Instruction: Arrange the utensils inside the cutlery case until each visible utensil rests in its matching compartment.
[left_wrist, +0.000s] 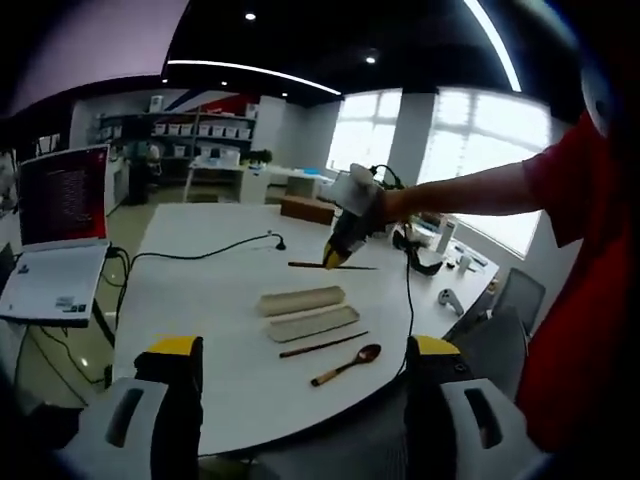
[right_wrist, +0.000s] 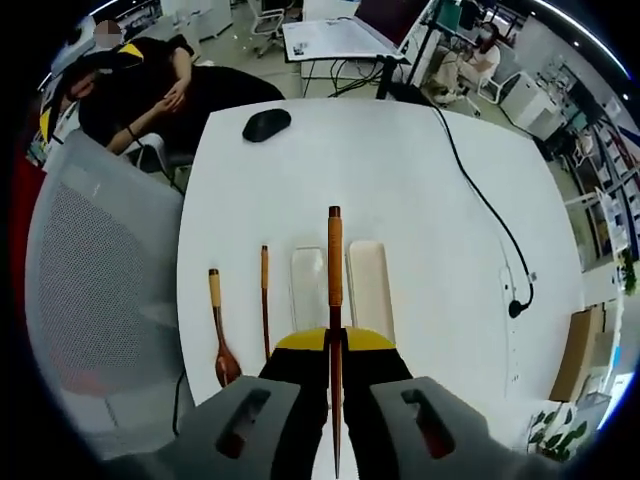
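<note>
The two long beige halves of the cutlery case (left_wrist: 312, 323) lie side by side on the white table (left_wrist: 200, 300). Beside them lie a wooden chopstick (left_wrist: 322, 345) and a wooden spoon (left_wrist: 347, 365). My left gripper (left_wrist: 303, 348) hangs open above the table's near edge, holding nothing. My right gripper (left_wrist: 335, 258) is up over the far side of the case, shut on a second chopstick (left_wrist: 330, 266). In the right gripper view that held chopstick (right_wrist: 335, 270) runs out from my shut right gripper (right_wrist: 335, 340) over the case halves (right_wrist: 370, 285), with the loose chopstick (right_wrist: 265, 300) and spoon (right_wrist: 218, 335) to their left.
An open laptop (left_wrist: 60, 230) stands at the table's left end, and a black cable (left_wrist: 200, 252) trails across the top. A black mouse (right_wrist: 266, 123) lies beyond the case. A grey mesh chair (right_wrist: 90, 270) stands by the table edge. A person sits further off (right_wrist: 140, 85).
</note>
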